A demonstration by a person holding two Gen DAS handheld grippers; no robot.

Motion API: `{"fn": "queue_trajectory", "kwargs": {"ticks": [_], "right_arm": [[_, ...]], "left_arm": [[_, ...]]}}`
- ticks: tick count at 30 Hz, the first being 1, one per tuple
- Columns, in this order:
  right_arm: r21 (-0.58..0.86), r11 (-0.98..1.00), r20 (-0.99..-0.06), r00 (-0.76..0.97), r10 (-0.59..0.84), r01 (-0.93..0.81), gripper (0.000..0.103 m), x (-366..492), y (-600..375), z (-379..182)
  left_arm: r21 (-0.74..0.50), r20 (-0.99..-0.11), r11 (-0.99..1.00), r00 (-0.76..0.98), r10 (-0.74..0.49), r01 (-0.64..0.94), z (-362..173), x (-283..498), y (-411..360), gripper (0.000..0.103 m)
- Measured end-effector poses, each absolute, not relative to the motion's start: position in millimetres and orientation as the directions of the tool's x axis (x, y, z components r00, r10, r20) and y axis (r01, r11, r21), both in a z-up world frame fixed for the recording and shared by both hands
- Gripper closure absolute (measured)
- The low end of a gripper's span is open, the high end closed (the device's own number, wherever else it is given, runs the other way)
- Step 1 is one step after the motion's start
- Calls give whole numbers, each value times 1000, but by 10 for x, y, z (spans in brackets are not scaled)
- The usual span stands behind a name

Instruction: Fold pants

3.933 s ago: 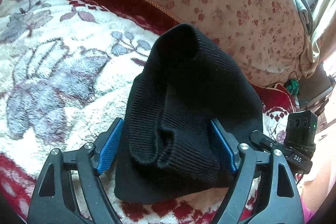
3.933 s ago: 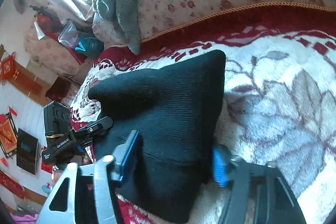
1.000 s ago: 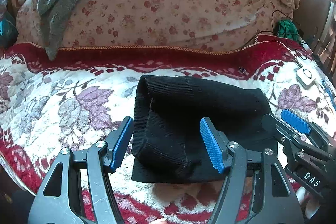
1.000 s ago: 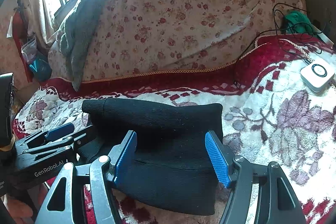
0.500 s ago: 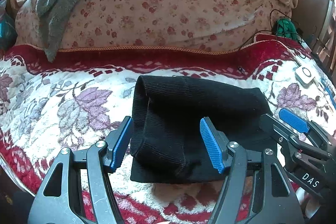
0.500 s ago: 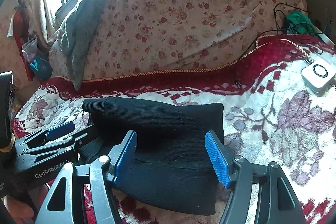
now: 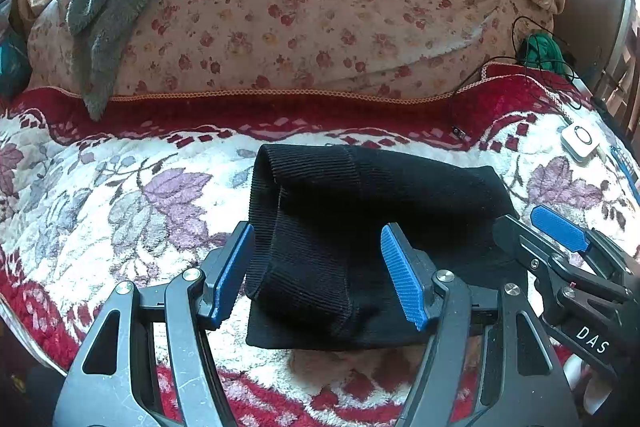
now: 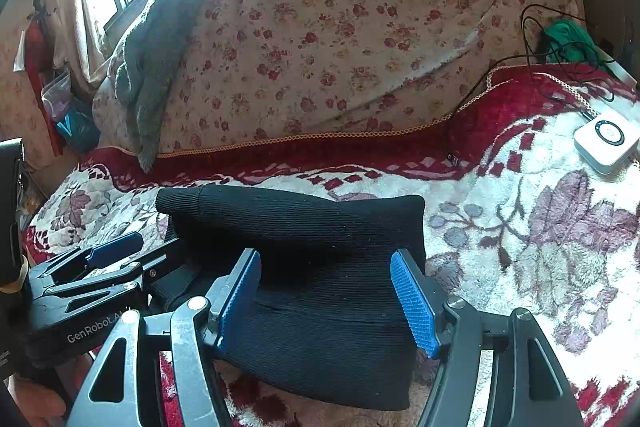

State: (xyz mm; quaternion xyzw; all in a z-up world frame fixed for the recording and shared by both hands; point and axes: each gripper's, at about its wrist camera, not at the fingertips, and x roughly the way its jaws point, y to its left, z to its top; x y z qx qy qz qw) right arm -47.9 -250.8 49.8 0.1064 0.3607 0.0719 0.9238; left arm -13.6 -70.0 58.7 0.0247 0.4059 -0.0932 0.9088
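Note:
The black ribbed pants (image 7: 352, 227) lie folded into a compact stack on the floral blanket (image 7: 120, 211); they also show in the right wrist view (image 8: 320, 267). My left gripper (image 7: 320, 275) is open, its blue pads on either side of the stack's left part, just above it. My right gripper (image 8: 326, 299) is open over the stack's right part. Each gripper shows in the other's view: the right one (image 7: 560, 239) at the stack's right edge, the left one (image 8: 100, 259) at its left edge.
A flowered quilt roll (image 7: 320, 7) with a grey towel (image 7: 108, 11) draped over it lies behind the blanket. A white square device (image 8: 606, 141), black cables and a green bundle (image 8: 568, 39) sit at the right.
Since 3.9 s ago both grippers have drawn back and level from the stack, which has settled flat. Over the last second almost nothing moves.

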Motion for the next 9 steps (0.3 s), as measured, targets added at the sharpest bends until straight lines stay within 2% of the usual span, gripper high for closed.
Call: {"fn": "queue_trajectory", "kwargs": {"ticks": [4,9], "right_arm": [[247,967,-655,727,208,-54,38,-476,-2515,492],[243,968,-656,725,210,-60,37,-470,-2490,512]], "left_arm": [[-7,-716,980,683,-144,200,607,-172,-715,37],[-32,-727,981,670,-153,190,598,-129,-606,37]]}}
